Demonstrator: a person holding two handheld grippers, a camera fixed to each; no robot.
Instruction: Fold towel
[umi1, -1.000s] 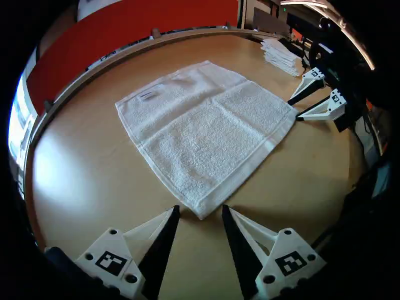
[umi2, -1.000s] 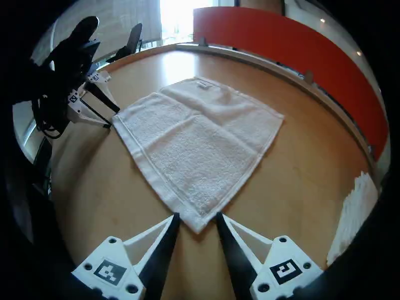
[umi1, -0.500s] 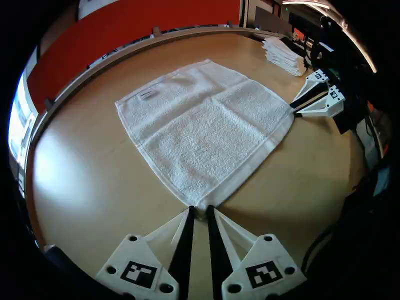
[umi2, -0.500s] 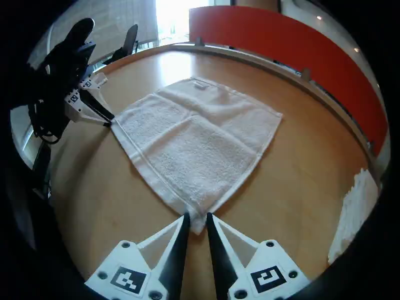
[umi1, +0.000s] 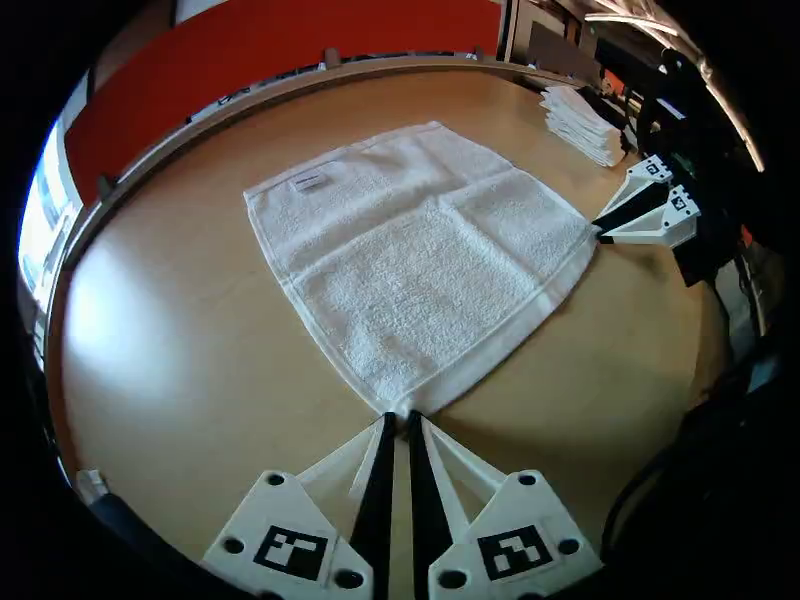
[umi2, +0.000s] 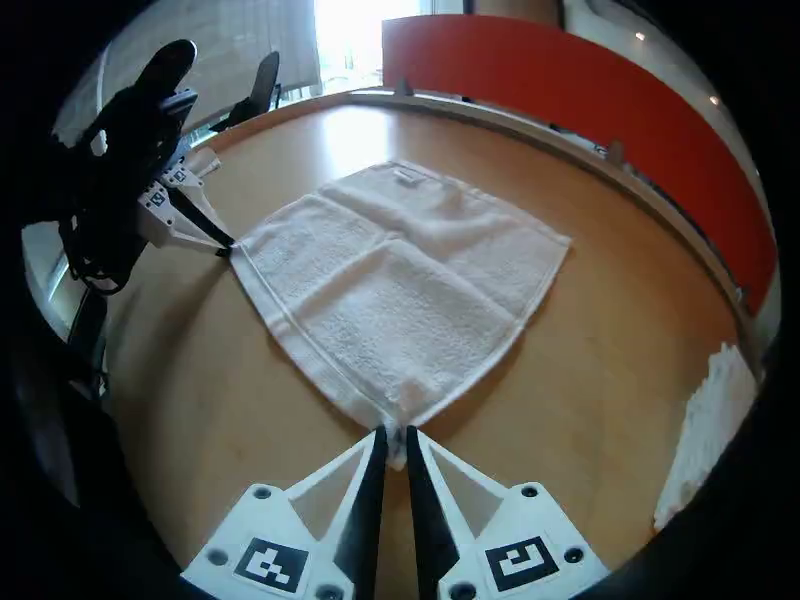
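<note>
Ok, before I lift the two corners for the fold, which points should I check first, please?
1. The left gripper is shut on a corner of the towel: ok.
2. The right gripper is shut on the neighbouring corner: ok.
3. The towel lies flat on the table, without big wrinkles: ok.
4. The stack of folded towels lies apart from the towel: ok.
5. The cloth sits deep enough between the fingers to hold during a lift: cannot tell.

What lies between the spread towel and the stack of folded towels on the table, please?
Bare wooden tabletop alone separates the towel from the stack of folded towels, as the left gripper view shows.
</note>
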